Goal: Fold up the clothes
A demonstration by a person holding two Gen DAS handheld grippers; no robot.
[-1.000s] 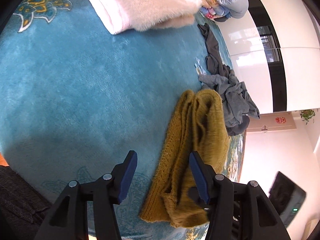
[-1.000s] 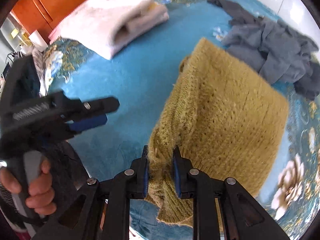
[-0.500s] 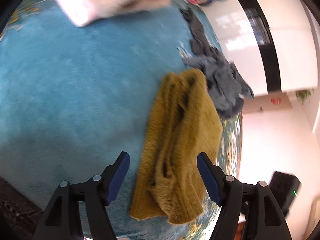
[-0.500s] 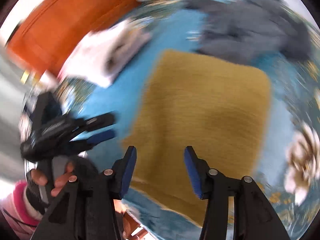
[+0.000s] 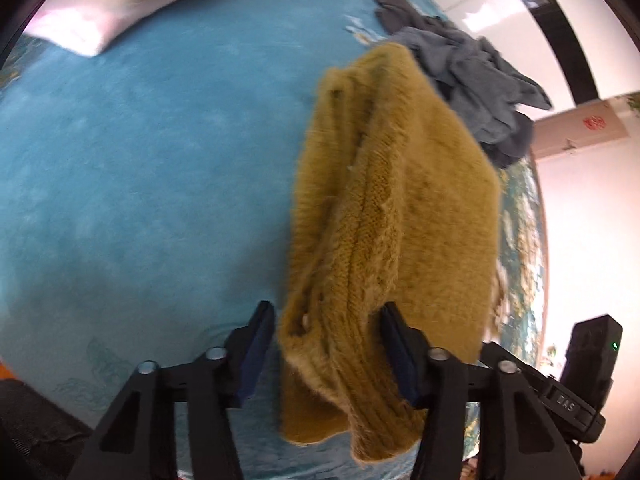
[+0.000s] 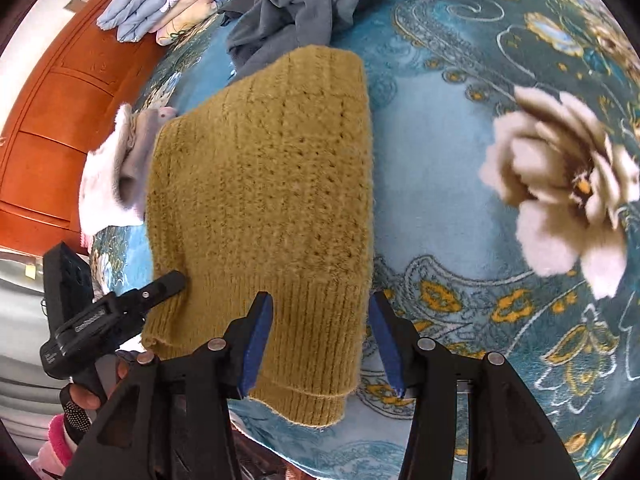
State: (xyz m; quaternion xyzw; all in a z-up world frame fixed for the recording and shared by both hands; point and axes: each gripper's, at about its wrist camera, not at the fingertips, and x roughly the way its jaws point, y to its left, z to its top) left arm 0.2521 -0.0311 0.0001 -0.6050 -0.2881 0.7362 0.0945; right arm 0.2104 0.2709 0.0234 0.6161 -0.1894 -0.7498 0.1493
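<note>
A folded mustard knit sweater (image 5: 392, 216) lies on the teal blanket (image 5: 140, 168). My left gripper (image 5: 326, 356) is open with its fingers on either side of the sweater's bunched near edge. In the right wrist view the sweater (image 6: 264, 184) lies flat with its ribbed hem toward me. My right gripper (image 6: 320, 344) is open, its fingers straddling the hem's right corner. The left gripper (image 6: 120, 312) shows at the sweater's left edge.
A crumpled grey garment (image 5: 472, 64) lies just beyond the sweater. A folded pink and white fleece (image 5: 120, 4) lies at the far left. Folded bedding (image 6: 160, 4) sits against an orange wooden headboard (image 6: 52, 120). The blanket's flowered border (image 6: 560, 192) runs to the right.
My right gripper has let go of the sweater edge and opened, then swung round over the hem. My left gripper has moved in so its open fingers straddle the sweater's bunched edge.
</note>
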